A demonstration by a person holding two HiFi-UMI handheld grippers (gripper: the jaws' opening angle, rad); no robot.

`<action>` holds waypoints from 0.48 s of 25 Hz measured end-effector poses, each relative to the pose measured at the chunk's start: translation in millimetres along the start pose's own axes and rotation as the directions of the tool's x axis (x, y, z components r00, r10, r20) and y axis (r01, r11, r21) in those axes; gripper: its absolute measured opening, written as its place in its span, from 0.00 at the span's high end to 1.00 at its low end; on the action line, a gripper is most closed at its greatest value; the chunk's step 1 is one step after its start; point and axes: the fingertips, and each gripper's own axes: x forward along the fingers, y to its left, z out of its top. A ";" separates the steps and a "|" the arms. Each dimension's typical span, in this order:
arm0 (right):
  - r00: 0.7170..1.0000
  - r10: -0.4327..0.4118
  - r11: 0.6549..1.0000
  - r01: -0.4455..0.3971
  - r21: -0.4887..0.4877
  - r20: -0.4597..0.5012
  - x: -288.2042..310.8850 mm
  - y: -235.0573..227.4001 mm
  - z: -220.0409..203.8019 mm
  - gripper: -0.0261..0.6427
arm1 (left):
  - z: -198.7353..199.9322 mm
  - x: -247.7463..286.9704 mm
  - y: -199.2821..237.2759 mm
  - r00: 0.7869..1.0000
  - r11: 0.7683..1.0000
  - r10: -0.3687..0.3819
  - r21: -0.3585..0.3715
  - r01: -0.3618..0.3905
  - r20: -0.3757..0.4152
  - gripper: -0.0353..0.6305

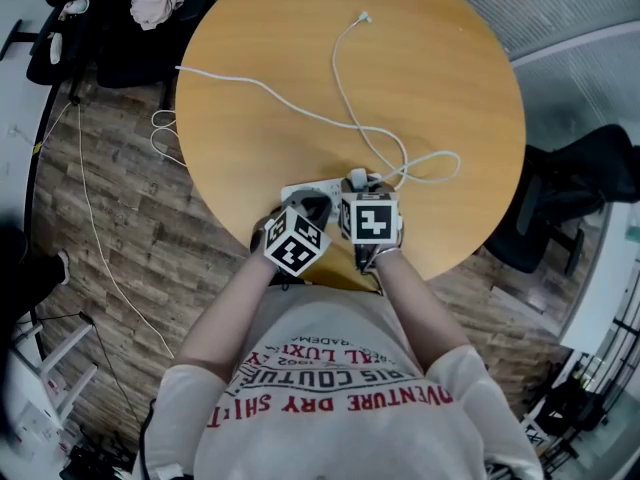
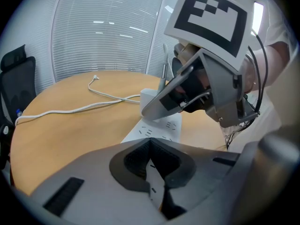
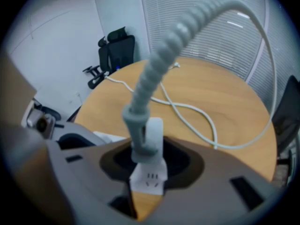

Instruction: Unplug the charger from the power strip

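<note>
Our right tongs point(image 3: 147, 175) stand open around the charger point(image 3: 150, 137), a white block with a ribbed cord point(image 3: 154, 74), plugged upright into the white power strip point(image 2: 161, 128) at the table's point(image 3: 234, 93) near edge. Our left tongs point(image 2: 155, 172), almost together, grip nothing.

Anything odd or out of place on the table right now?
Nothing damaged or spilled. The power strip sits close to the near edge of the table, and one white cable runs off its left side in the head view.
</note>
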 end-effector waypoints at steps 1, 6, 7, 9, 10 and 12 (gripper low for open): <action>1.000 -0.002 1.000 0.002 0.002 0.003 -0.6 -0.9 -0.4 0.72 | 0.4 0.6 -0.4 1.000 1.000 -0.003 0.005 0.003 -0.001 0.90; 0.999 0.004 1.000 -0.004 -0.003 0.049 -13.1 4.6 7.1 0.73 | 0.5 0.0 0.3 1.000 1.000 -0.008 0.010 0.008 -0.002 0.90; 0.998 0.015 1.000 -0.015 -0.005 0.063 -17.0 8.0 11.8 0.73 | 0.1 -0.1 1.2 1.000 1.000 -0.008 0.010 0.008 -0.003 0.90; 0.997 0.023 1.000 -0.022 -0.011 0.077 -22.7 11.4 17.0 0.73 | -1.1 0.4 1.4 1.000 1.000 -0.010 0.012 0.010 -0.005 0.90; 0.997 0.022 1.000 -0.021 -0.011 0.077 -24.9 10.9 17.0 0.73 | -1.5 1.1 0.9 1.000 1.000 -0.011 0.012 0.011 -0.006 0.90; 0.996 0.027 1.000 -0.026 -0.007 0.081 -29.8 9.3 16.3 0.73 | -1.8 2.0 0.3 1.000 1.000 -0.012 0.013 0.012 -0.003 0.90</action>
